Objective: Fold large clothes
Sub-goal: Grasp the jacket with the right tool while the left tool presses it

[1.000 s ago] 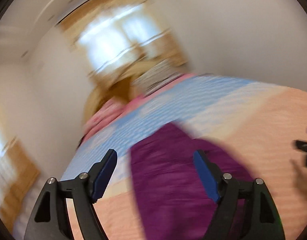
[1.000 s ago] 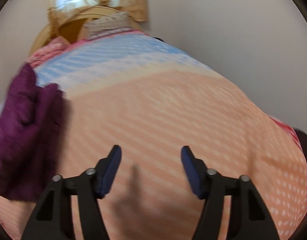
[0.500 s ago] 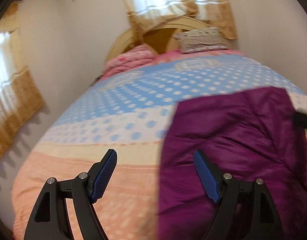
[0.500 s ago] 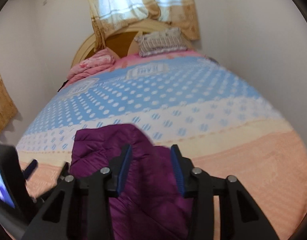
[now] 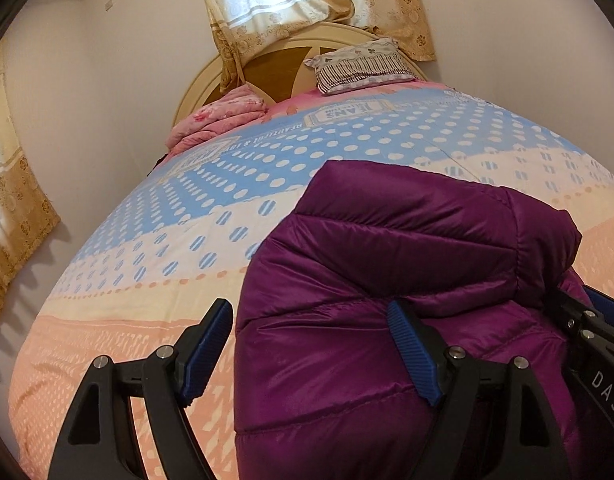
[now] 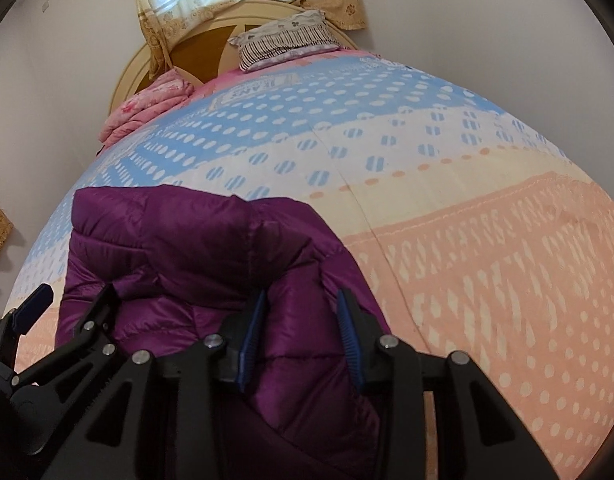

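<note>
A purple quilted puffer jacket (image 5: 407, 264) lies bunched on the bed; it also shows in the right wrist view (image 6: 195, 248). My left gripper (image 5: 311, 356) is open, its jaws straddling the jacket's left edge. My right gripper (image 6: 303, 340) has its jaws partly closed around a thick fold of the jacket at its right edge. The right gripper also shows at the right edge of the left wrist view (image 5: 587, 328), and the left gripper at the left of the right wrist view (image 6: 67, 320).
The bed (image 5: 127, 300) has a spotted peach, cream and blue cover. A striped pillow (image 5: 363, 64) and a folded pink blanket (image 5: 219, 120) lie at the wooden headboard (image 5: 275, 64). Curtains hang behind it, with walls to the left and right.
Both grippers have swung toward the jacket and come down close to it. The right jaws have narrowed around a fold of the jacket. The left jaws stay wide.
</note>
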Motion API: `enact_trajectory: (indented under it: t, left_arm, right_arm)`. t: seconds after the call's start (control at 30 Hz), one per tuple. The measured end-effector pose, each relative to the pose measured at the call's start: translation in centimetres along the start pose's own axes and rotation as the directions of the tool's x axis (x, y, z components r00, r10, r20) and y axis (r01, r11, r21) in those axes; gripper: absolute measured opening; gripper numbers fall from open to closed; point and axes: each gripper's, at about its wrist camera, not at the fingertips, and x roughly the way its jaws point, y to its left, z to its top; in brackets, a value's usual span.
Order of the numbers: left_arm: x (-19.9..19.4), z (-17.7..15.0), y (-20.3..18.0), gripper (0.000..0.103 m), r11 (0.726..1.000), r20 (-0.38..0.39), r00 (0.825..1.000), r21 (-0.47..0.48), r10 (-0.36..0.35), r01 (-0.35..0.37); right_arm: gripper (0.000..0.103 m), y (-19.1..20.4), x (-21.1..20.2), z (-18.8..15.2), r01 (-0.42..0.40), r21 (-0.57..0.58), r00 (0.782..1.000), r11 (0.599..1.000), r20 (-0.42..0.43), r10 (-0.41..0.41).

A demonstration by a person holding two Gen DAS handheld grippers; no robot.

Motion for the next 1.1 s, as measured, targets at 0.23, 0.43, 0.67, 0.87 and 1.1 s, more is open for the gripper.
enact_trajectory:
  t: [0.23,0.43,0.67,0.87,1.1]
  left_arm:
    - [0.7,-0.1,-0.4,0.083,1.0,-0.008,1.0,0.013,0.001,-0.001]
    - [0.9,-0.3,-0.7,0.083,1.0,-0.01,1.0,0.029,0.006,-0.006]
    - [0.6,-0.2,-0.2,0.083,1.0,-0.013,1.0,0.014,-0.013,0.013]
    - [2.1,-0.2,5.4,0.097,0.967,-0.047,0.996,-0.247,-0.07,0.056]
    - [3.8,-0.5,3.6,0.102,0.977,-0.094,0.993,-0.206,-0.072,0.052]
  right_arm:
    - [0.039,-0.4,0.3,-0.4,-0.002,-0.004,1.0,1.0,-0.004,0.002]
    - [0.039,-0.5,-0.3,-0.2,0.016,-0.006,1.0,1.0,-0.003,-0.016]
    - [0.035,3.0,-3.4,2.9,-0.049,-0.048,0.992,0.998,0.111,0.054]
    - [0.021,0.2,1.7,1.7,-0.032,-0.001,0.999,0.999,0.017,0.032]
    - [0.02,-0.5,2.3,1.2,-0.045,0.009,0.999,0.999,0.0,0.045]
